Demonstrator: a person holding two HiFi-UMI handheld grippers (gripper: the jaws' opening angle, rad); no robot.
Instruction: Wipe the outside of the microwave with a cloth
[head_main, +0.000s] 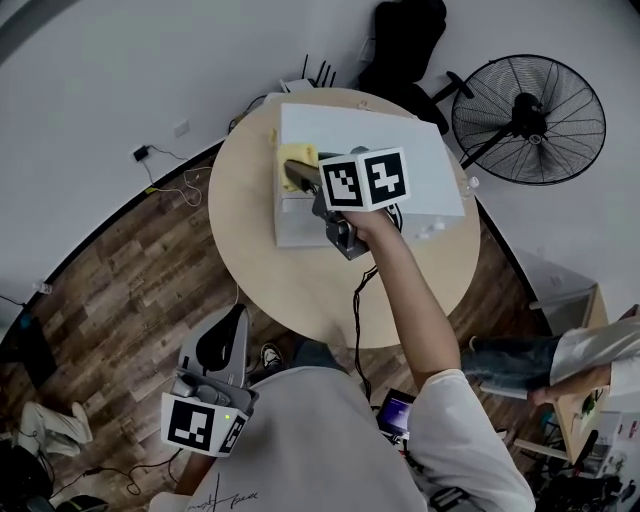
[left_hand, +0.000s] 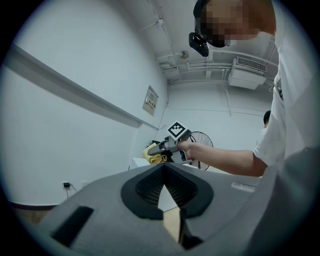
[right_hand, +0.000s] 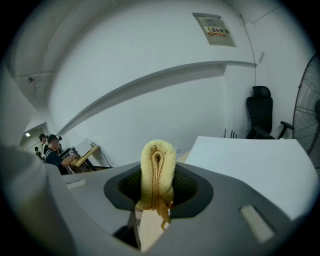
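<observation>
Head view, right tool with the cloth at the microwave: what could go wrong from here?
1. The cloth is pinched as a narrow wad in the right tool; its hard jaws may scrape the microwave.
2. The left tool hangs low, away from the table, shut and empty, so nothing braces the microwave; a firm stroke might slide it.
3. The cable trailing across the table could snag.
</observation>
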